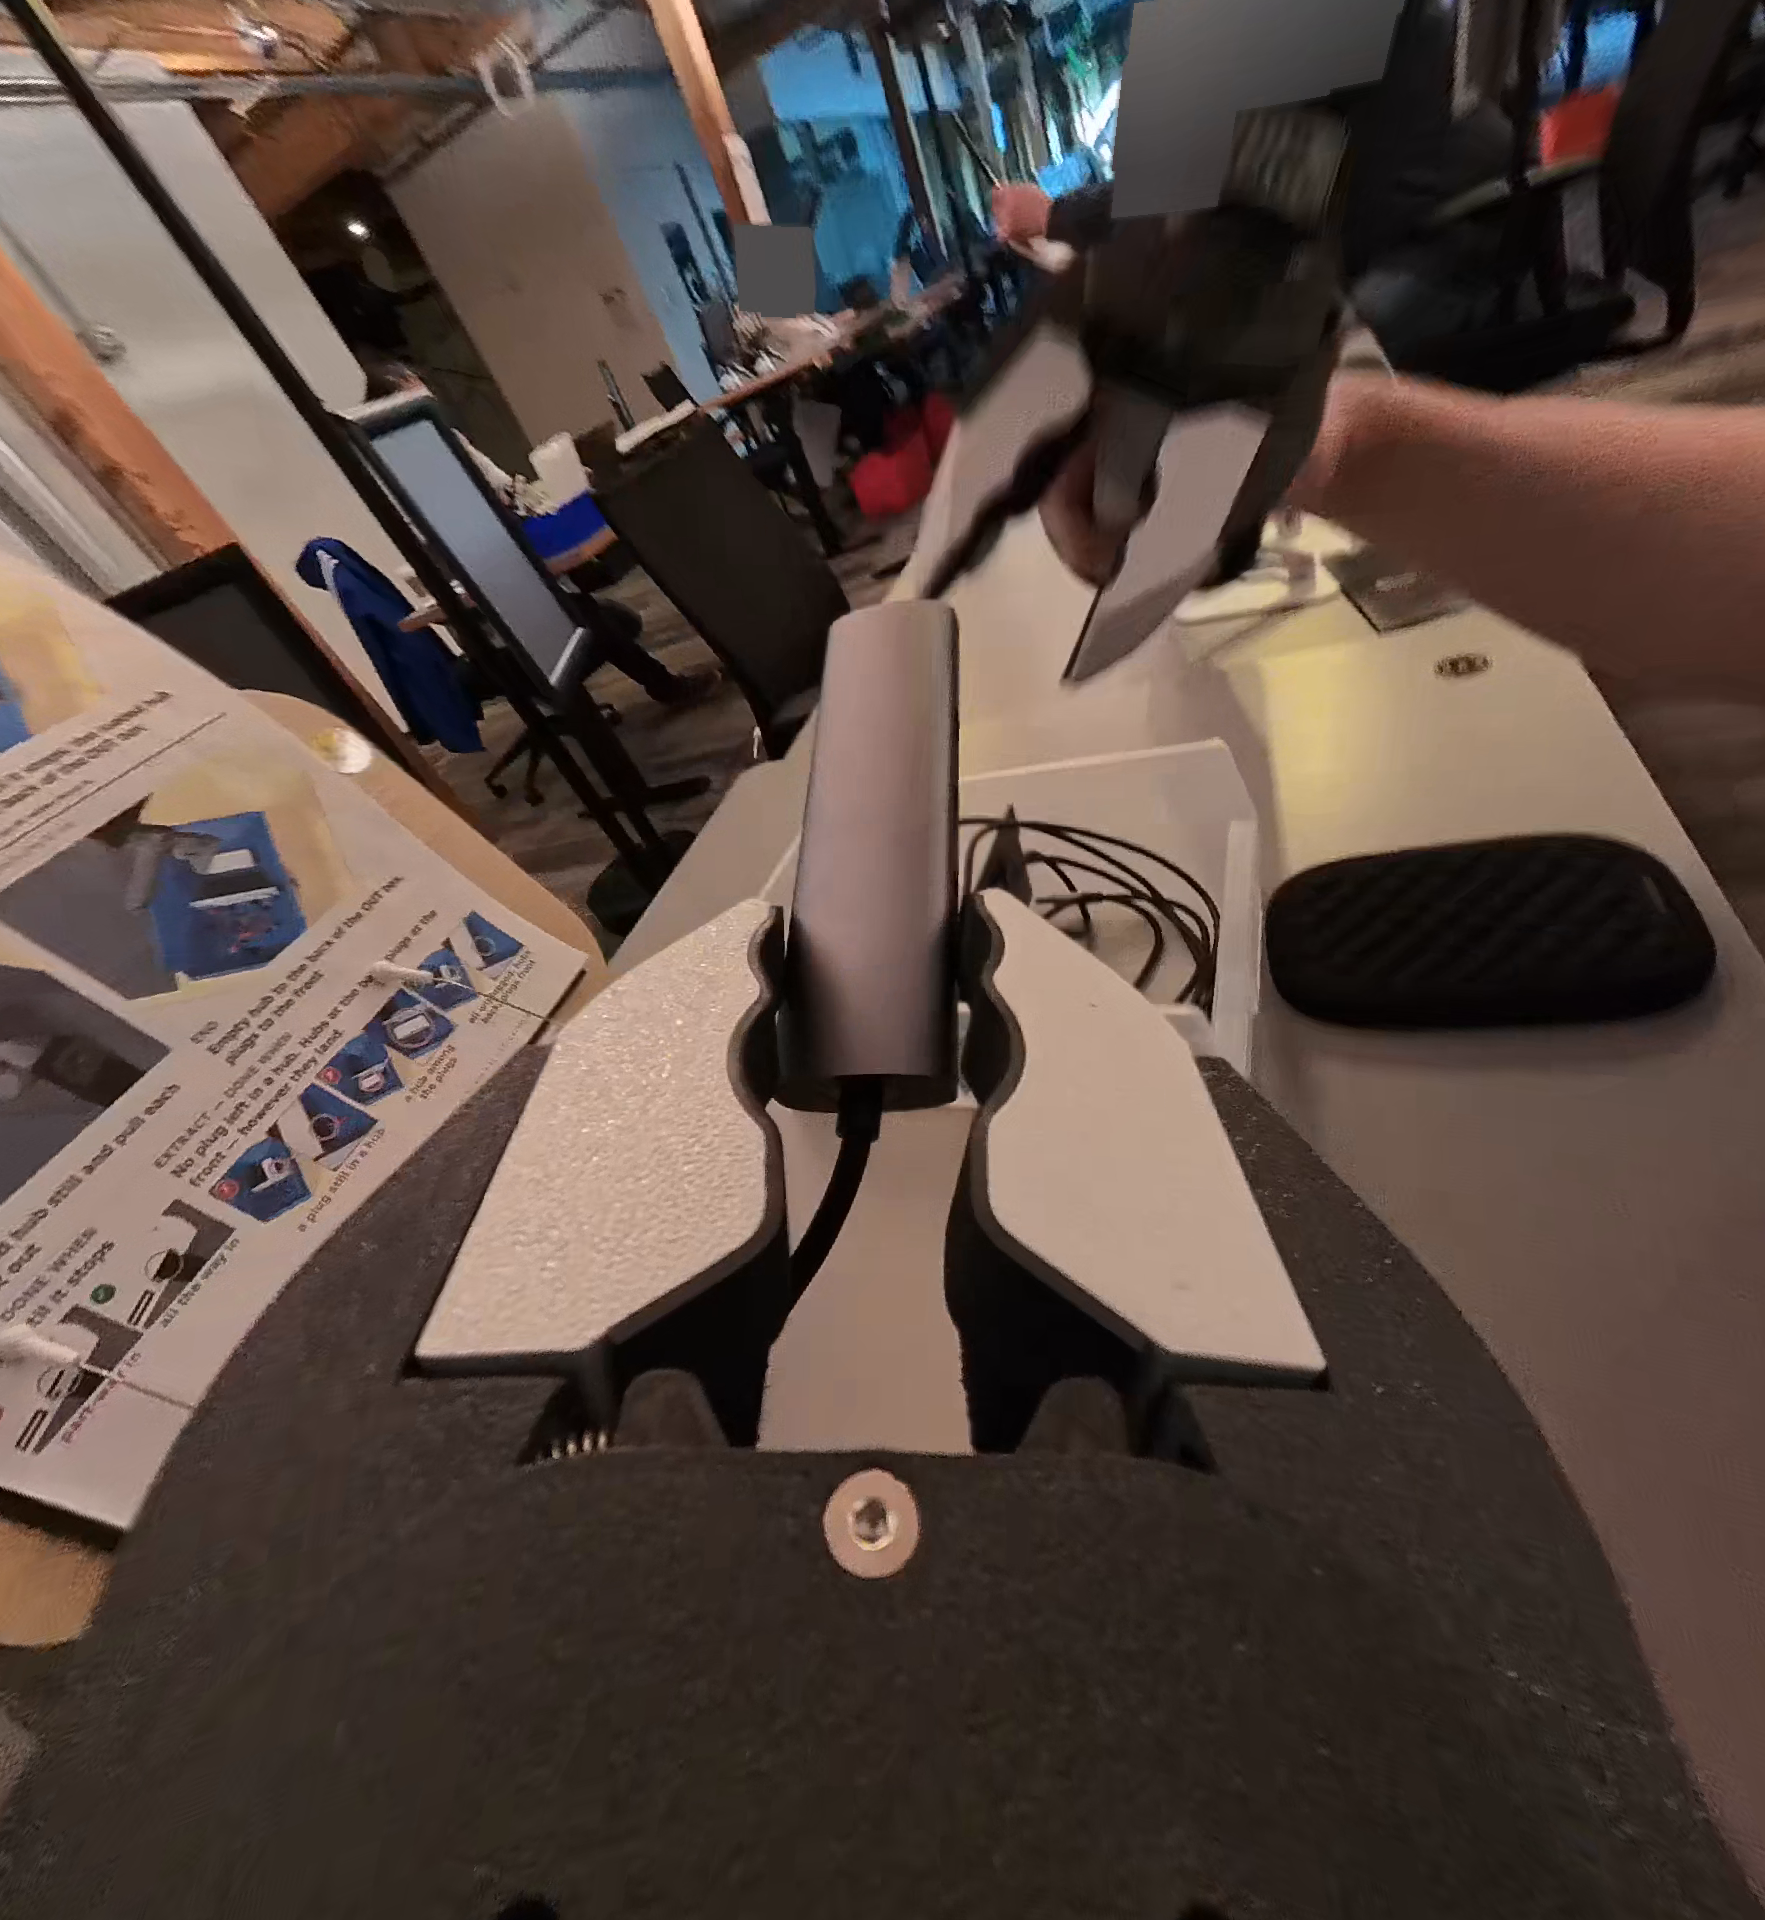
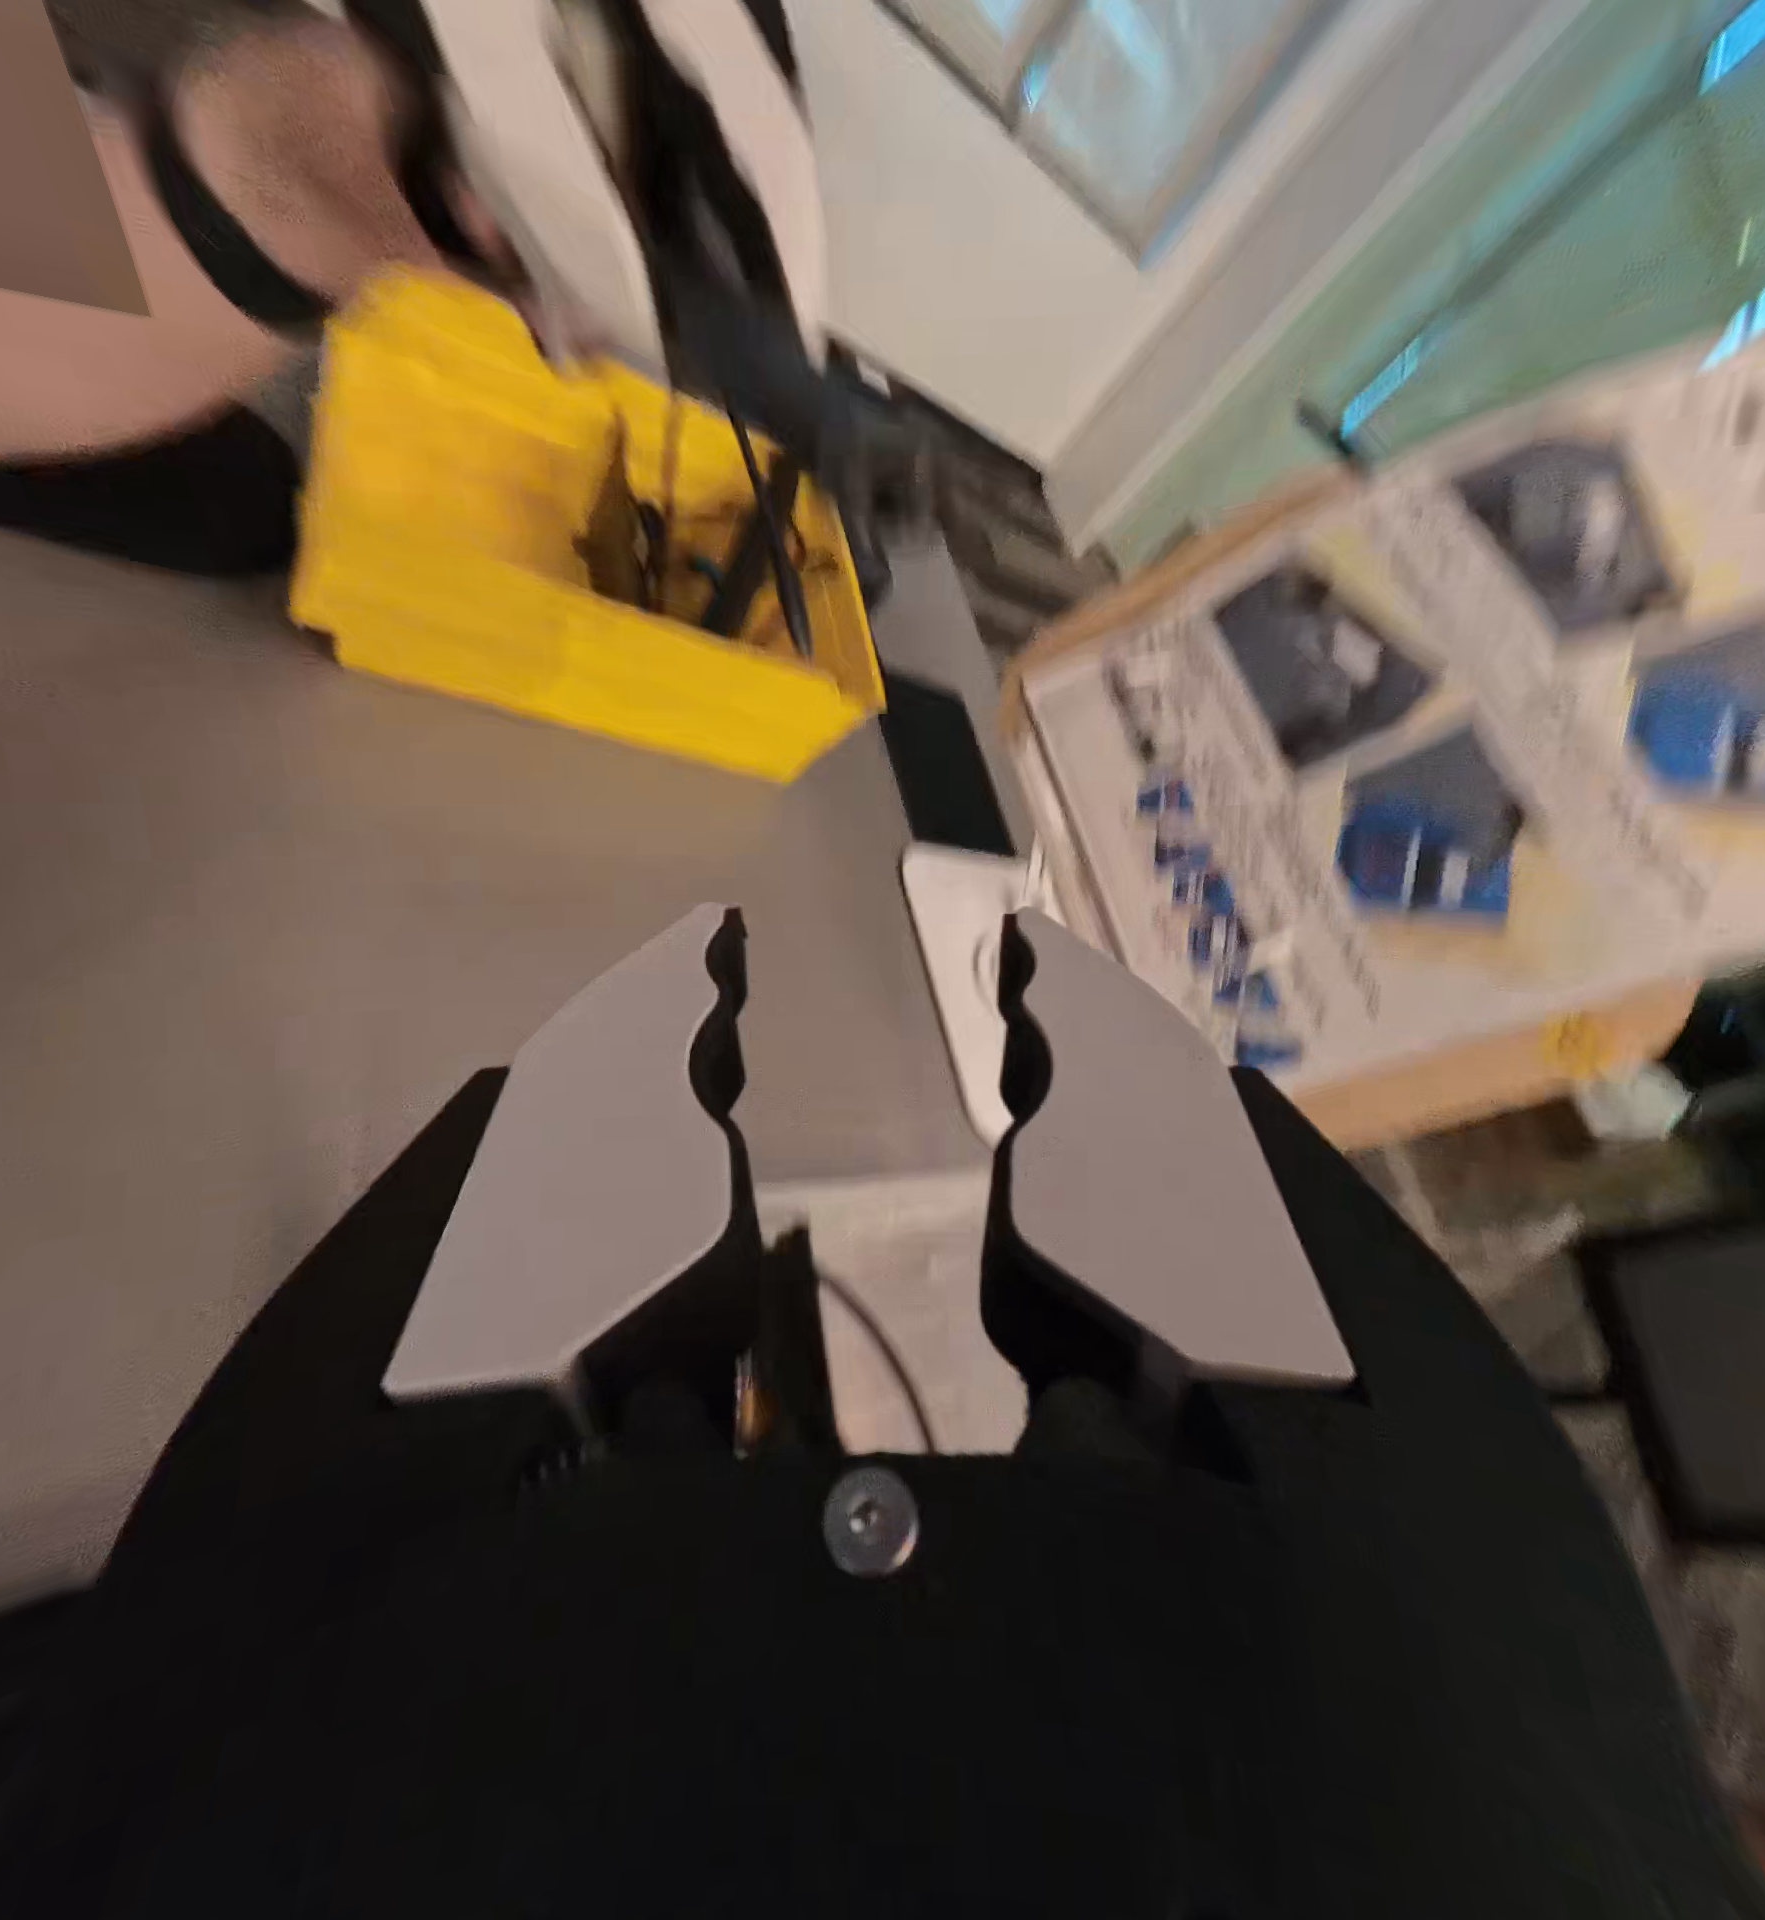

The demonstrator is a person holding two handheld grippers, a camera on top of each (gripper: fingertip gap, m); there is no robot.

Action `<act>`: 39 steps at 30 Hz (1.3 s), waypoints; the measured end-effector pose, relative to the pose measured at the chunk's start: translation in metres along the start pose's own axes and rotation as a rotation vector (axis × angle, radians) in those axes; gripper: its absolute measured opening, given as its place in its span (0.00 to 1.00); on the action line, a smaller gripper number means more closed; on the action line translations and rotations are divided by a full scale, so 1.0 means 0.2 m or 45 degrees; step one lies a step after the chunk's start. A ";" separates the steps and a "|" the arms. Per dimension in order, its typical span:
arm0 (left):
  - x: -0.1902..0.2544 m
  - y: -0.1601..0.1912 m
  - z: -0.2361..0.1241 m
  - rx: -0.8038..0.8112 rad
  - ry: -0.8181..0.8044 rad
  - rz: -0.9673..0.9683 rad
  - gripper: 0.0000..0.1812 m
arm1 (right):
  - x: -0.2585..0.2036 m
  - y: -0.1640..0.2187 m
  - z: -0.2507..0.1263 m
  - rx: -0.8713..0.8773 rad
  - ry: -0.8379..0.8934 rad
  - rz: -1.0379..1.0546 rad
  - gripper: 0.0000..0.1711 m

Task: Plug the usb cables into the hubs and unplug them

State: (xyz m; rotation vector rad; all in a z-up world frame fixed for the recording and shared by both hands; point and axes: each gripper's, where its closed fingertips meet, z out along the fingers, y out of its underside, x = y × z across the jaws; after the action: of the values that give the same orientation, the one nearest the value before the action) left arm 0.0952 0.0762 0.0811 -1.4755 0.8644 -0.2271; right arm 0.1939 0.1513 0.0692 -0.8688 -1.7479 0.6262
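My left gripper point(image 1: 876, 909) is shut on a grey USB hub point(image 1: 878, 790), which points forward and up from between the fingers. The hub's black cable point(image 1: 836, 1195) leaves its near end and runs down between the fingers. My right gripper point(image 2: 870, 920) is open and empty above the grey table point(image 2: 338, 935); its view is blurred. It also shows in the left wrist view point(image 1: 997, 634), held by a hand, up and to the right beyond the hub's far end, apart from it.
A white bin point(image 1: 1148, 774) with loose black cables point(image 1: 1117, 894) stands behind the hub. A black ribbed pad point(image 1: 1491, 925) lies to its right. A printed instruction sheet point(image 1: 182, 987) on cardboard lies at the left. A yellow bin point(image 2: 504, 582) holds cables. My hands' fingertips stand some 15 cm from each other.
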 end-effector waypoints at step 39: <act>-0.08 -0.03 -0.21 -0.035 -0.159 0.165 0.27 | 0.28 0.51 -0.19 -0.557 -0.353 0.694 0.20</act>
State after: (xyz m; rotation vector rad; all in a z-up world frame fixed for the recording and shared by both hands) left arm 0.0612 0.0534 0.0978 -1.4376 0.8604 -0.0265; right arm 0.2458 0.2574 0.0351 -1.6624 -1.9392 0.7521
